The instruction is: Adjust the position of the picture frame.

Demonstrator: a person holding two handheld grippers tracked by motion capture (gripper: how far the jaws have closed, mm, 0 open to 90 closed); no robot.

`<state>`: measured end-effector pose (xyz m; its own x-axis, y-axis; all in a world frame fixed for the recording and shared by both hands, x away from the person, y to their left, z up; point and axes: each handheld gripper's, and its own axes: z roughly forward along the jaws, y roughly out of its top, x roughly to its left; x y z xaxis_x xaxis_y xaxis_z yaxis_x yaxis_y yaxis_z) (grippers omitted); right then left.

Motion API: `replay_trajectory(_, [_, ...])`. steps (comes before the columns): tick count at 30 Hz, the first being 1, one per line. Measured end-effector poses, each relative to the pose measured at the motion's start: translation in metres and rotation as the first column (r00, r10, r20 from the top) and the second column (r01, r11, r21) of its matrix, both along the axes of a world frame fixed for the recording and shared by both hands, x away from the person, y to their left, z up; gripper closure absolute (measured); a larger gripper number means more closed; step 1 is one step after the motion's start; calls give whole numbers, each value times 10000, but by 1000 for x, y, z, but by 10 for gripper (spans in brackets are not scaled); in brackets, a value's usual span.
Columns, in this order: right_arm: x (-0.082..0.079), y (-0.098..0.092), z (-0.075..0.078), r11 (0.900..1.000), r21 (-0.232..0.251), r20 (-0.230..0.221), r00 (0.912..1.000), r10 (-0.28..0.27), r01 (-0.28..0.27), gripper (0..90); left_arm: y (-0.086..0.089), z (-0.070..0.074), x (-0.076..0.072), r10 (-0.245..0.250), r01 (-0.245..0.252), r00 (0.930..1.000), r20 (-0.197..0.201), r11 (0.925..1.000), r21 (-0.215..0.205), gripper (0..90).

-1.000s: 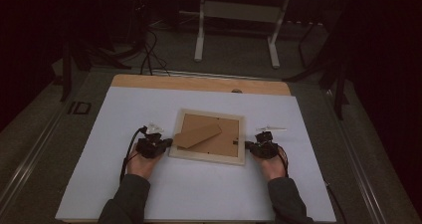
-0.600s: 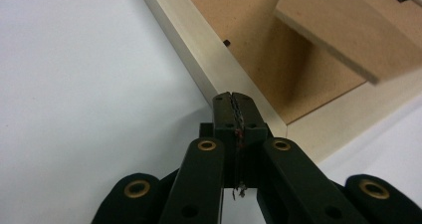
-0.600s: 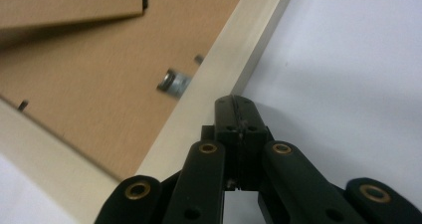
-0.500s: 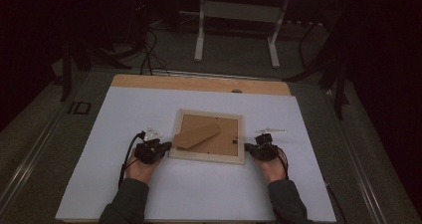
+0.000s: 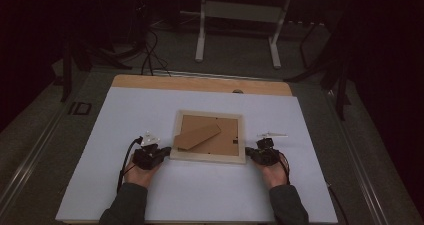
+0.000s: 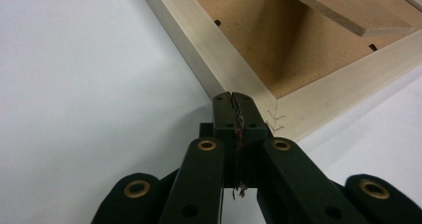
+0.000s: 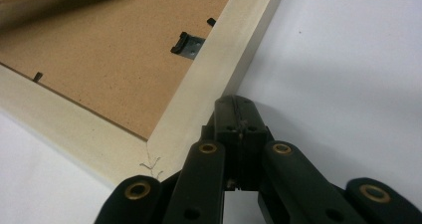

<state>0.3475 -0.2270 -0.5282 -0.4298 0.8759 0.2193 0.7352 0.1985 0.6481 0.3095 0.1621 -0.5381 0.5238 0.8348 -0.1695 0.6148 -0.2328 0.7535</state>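
A pale wooden picture frame [image 5: 209, 157] lies face down on the white table, its brown backing board [image 5: 222, 135] up and a brown easel stand [image 5: 196, 136] resting across it. My left gripper [image 5: 161, 155] sits at the frame's near left corner, jaws shut with nothing between them. In the left gripper view the shut tips [image 6: 233, 98] touch the frame's outer edge [image 6: 199, 59] near that corner. My right gripper [image 5: 252, 154] is at the near right corner, also shut and empty. In the right gripper view its tips [image 7: 238, 103] press against the frame's side [image 7: 234, 50]. A black hanger clip [image 7: 185, 44] sits on the backing.
The white table top [image 5: 150, 110] has a bare wooden strip [image 5: 200, 83] along its far edge. Beyond it stand a white table leg frame [image 5: 237, 25] and dark cables [image 5: 150, 60] on the floor. A grey floor rail [image 5: 30, 150] runs along the table's left.
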Motion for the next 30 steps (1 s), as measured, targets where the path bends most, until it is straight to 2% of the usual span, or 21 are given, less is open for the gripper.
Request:
replay_trajectory(11, [8, 1, 0, 9999, 104, -43, 10000, 73, -72, 900, 1, 0, -3, -8, 8, 10000, -2, 10000, 6, 900])
replay_trajectory(18, [9, 5, -1, 9999, 140, -33, 10000, 12, -11, 900, 5, 0, -3, 161, -161, 9999, -14, 9999, 6, 900])
replay_trajectory(30, [11, 10, -2, 9986, 426, -79, 9995, 317, -314, 900, 12, 0, -4, 440, -440, 9990, -91, 9990, -28, 900])
